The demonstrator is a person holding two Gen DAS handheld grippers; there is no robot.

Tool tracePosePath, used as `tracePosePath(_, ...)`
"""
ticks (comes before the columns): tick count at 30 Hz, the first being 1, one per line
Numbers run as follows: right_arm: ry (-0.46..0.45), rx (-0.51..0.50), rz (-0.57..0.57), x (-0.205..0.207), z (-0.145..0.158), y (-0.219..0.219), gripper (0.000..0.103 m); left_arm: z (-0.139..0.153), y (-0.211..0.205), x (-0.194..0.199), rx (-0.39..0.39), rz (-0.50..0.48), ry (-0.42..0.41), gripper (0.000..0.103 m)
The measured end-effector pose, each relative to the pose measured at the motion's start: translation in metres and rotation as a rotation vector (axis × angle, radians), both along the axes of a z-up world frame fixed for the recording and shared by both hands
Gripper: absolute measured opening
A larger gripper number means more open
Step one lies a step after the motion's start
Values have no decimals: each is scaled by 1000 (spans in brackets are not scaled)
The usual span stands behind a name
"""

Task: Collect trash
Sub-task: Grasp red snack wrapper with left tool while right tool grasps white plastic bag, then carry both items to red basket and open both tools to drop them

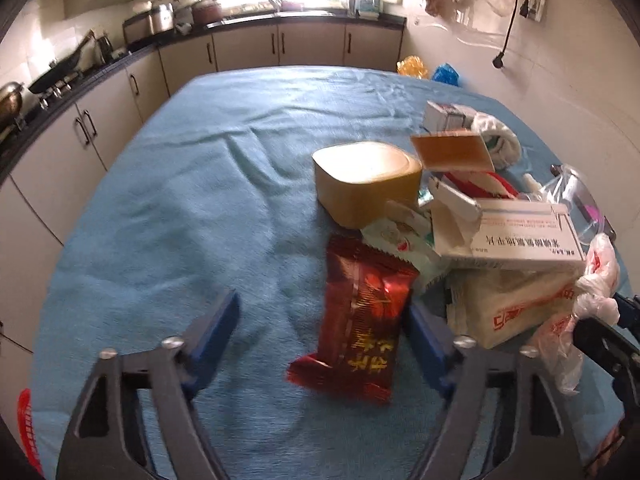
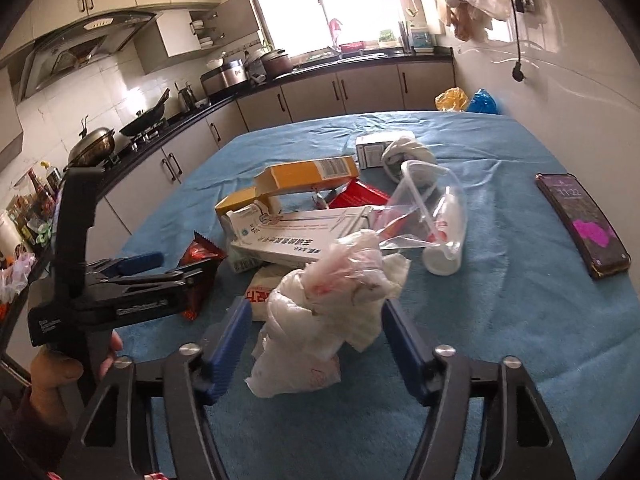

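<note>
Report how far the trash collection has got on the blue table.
Done: nothing visibly collected; no bin shows. In hand: the left hand-held gripper is open around the red wrapper, and the right hand-held gripper is open around the crumpled white plastic bag; neither is clamped. Left: the white medicine box, yellow carton, clear bag and the rest.

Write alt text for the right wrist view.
The right tongs stand open around a crumpled white plastic bag at the near edge of a trash pile on a blue tablecloth. Behind lie a white medicine box and a yellow carton; a phone lies to the right.
</note>
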State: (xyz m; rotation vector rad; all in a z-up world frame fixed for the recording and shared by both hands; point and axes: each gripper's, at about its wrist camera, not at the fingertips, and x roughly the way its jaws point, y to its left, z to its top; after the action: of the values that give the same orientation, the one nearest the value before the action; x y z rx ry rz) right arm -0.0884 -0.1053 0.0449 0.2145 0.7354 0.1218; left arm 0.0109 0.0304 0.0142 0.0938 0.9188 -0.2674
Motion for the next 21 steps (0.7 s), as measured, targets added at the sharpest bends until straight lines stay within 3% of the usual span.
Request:
tracePosePath(1, 7, -5, 5, 1, -1, 2, 57, -2, -2, -1, 8, -6, 5, 61)
tracePosePath(3, 15, -19, 6, 3, -4, 4, 42, -2, -6, -4, 39, -5, -17, 45)
tracePosePath(4, 17, -25, 7, 3, -4, 4, 38, -1, -7, -6, 35, -12, -17, 32)
tracePosePath(11, 13, -9, 17, -3, 0, 4, 31, 18, 2, -30, -55, 1, -24, 30)
tracePosePath(21, -40, -10, 38, -34, 24, 15, 31, 69, 44, -106, -120, 23, -90, 30)
